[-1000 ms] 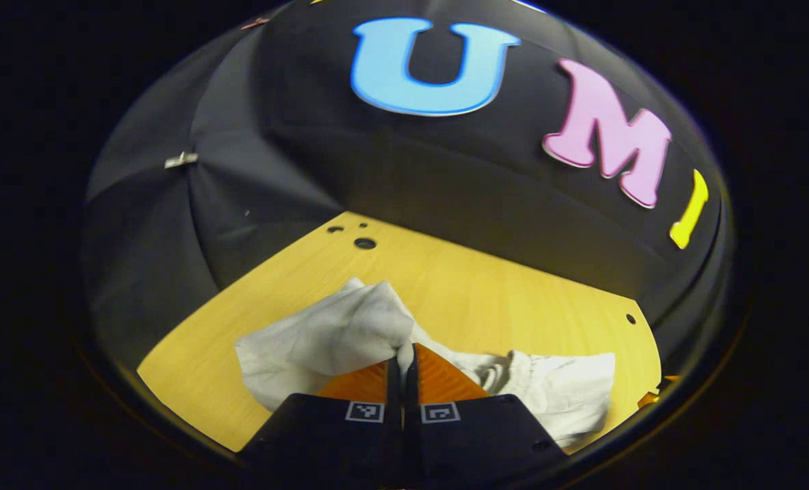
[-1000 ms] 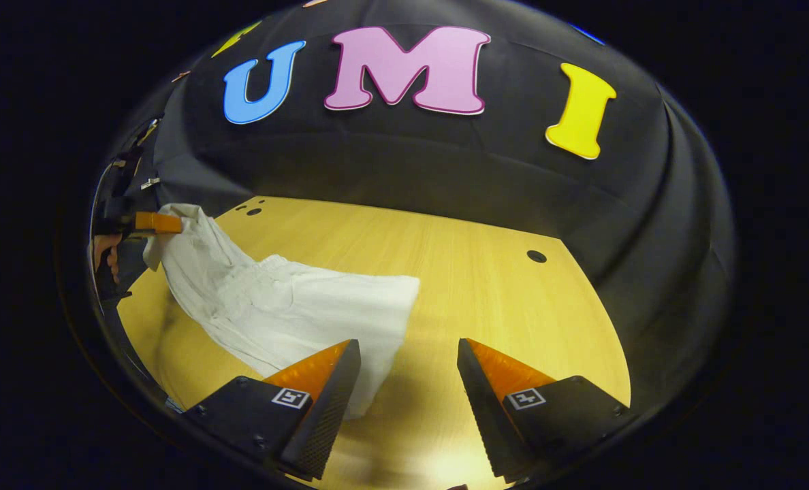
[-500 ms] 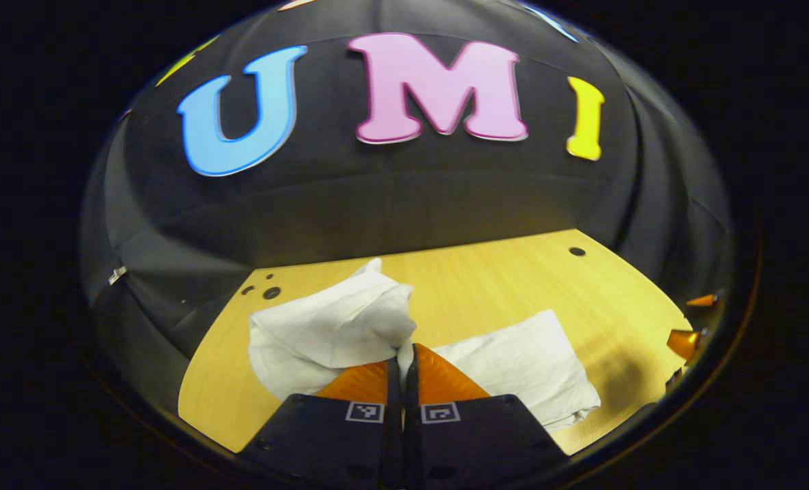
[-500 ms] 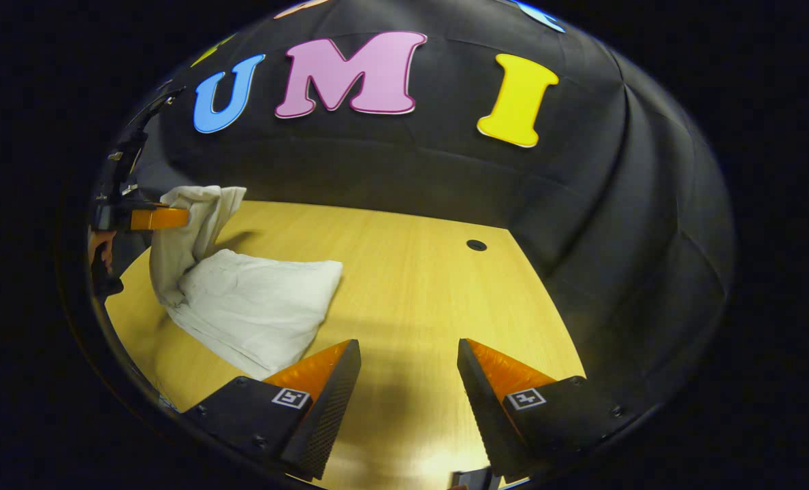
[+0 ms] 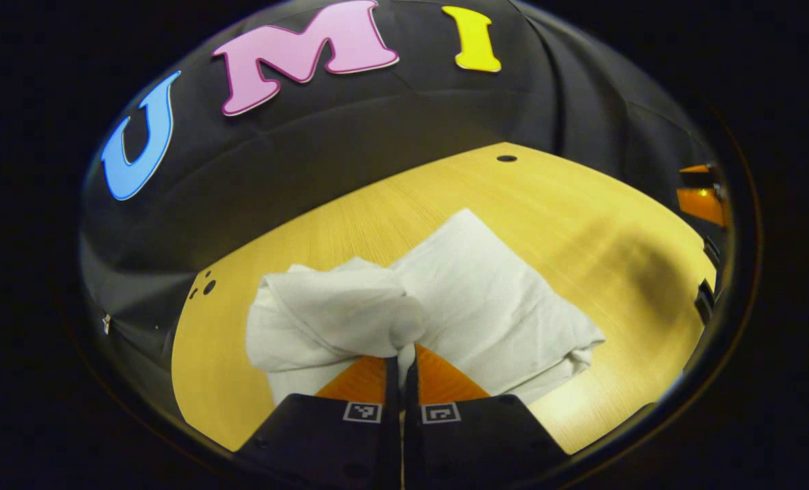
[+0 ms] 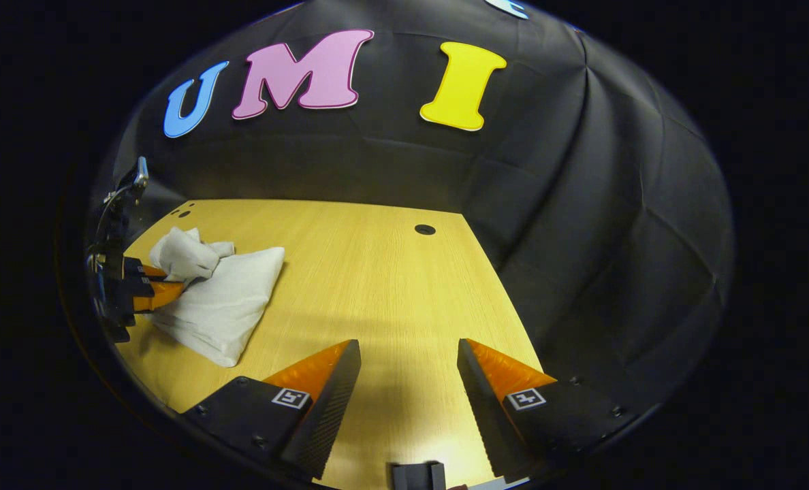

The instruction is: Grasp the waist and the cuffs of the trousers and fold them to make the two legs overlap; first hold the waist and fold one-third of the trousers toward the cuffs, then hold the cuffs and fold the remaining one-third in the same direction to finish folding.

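1. Trousers (image 5: 486,299), white, lie folded into a thick pad on the wooden table (image 5: 581,204); in the left gripper view they fill the centre, just beyond the fingers.
2. Left gripper (image 5: 402,354) has its fingers pressed together on a bunched end of the fabric, which bulges toward ten o'clock from the tips.
3. Right gripper (image 6: 408,367) hangs over bare table with fingers spread wide, holding nothing.
4. In the right gripper view the trousers (image 6: 217,299) sit at nine o'clock, well apart from its fingers, with the left gripper (image 6: 147,289) touching their near-left edge.
5. Farther back, small holes (image 6: 425,229) mark the tabletop before the black wall.
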Motion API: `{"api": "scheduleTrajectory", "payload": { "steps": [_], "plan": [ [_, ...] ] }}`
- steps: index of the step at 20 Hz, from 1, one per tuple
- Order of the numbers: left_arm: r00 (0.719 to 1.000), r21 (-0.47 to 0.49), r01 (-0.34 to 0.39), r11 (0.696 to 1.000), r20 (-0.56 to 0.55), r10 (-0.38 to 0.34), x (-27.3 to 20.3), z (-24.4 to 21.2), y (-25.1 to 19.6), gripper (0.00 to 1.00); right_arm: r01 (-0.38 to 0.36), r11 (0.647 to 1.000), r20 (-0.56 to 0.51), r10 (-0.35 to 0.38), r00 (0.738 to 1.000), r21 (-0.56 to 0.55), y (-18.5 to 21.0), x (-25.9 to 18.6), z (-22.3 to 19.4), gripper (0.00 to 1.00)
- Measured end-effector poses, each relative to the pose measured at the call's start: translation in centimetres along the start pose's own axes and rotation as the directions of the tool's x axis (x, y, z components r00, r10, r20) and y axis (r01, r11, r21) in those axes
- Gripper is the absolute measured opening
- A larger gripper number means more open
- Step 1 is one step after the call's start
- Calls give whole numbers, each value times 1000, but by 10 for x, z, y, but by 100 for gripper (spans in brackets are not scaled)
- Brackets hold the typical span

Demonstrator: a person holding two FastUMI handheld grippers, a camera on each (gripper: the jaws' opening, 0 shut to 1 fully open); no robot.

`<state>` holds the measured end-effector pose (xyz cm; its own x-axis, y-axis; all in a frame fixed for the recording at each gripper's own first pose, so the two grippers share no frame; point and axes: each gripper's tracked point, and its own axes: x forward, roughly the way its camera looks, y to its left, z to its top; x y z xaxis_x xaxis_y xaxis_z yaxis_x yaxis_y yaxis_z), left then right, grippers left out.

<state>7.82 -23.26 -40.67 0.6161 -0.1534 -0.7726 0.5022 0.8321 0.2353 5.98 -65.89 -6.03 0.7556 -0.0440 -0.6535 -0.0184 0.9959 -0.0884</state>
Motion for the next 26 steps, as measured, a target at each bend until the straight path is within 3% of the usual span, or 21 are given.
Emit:
{"api": "scheduleTrajectory", "payload": {
  "steps": [1,4,5,11,19,26],
  "plan": [
    [1000,18,19,1000,-16,-18,3,-4,-6,7,-2,1000,-4,2,1000,3,-1,2,-1,89],
    [997,44,71,996,-21,-71,3,-9,-22,30,-13,1000,-11,13,1000,9,3,6,-2,89],
    [997,44,75,996,-3,-75,0,-5,-23,53,-23,1000,-10,23,1000,12,6,8,1,89],
    [994,-79,77,994,83,-71,-36,18,-19,90,-88,996,5,88,996,13,32,11,16,89],
    [979,-226,60,972,205,-13,-101,61,16,92,-164,986,28,163,986,21,69,-4,33,89],
    [977,-304,28,952,208,37,-130,49,57,91,-214,977,48,214,976,6,113,-29,48,89]
  ]
}}
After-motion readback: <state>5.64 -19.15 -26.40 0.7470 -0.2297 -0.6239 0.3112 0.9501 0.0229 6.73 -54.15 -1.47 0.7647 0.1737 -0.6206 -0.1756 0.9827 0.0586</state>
